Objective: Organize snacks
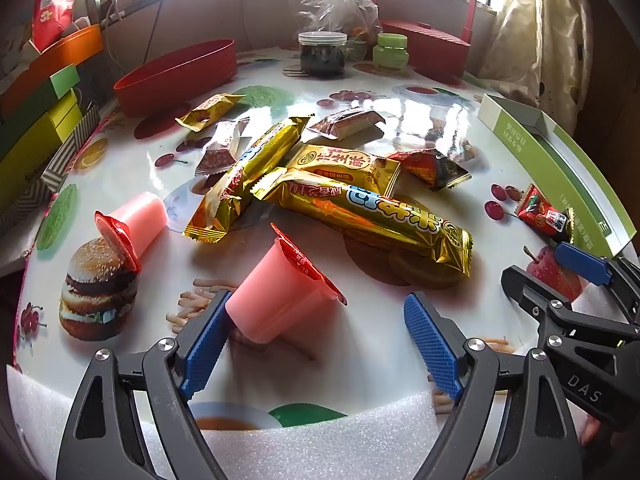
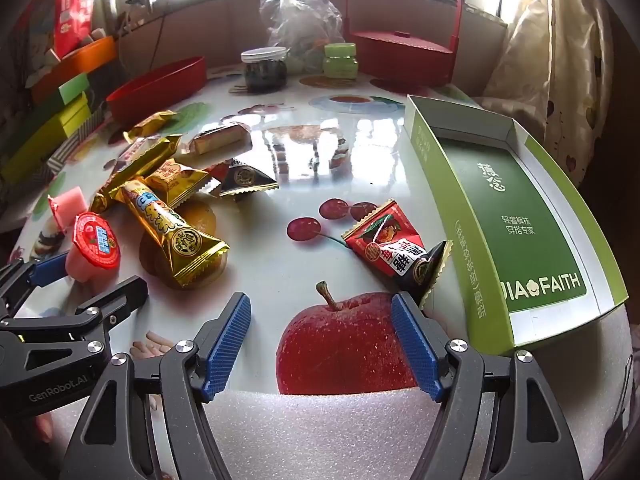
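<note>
Foam edging fronts the wide-open left gripper (image 1: 320, 344), whose nearer pink jelly cup (image 1: 280, 296) lies tipped between its fingers, lid pointing away; right gripper (image 2: 320, 344) gapes empty.

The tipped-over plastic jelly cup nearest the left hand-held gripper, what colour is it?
Pink cup with a red foil lid, clearest in the left wrist view.

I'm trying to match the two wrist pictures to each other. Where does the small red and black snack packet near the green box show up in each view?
Left wrist view: the red and black snack packet lies far right, beside the green box.
Right wrist view: it lies right of centre, just above the printed apple.
Shared landmark: the dark jar at the table's far end.
</note>
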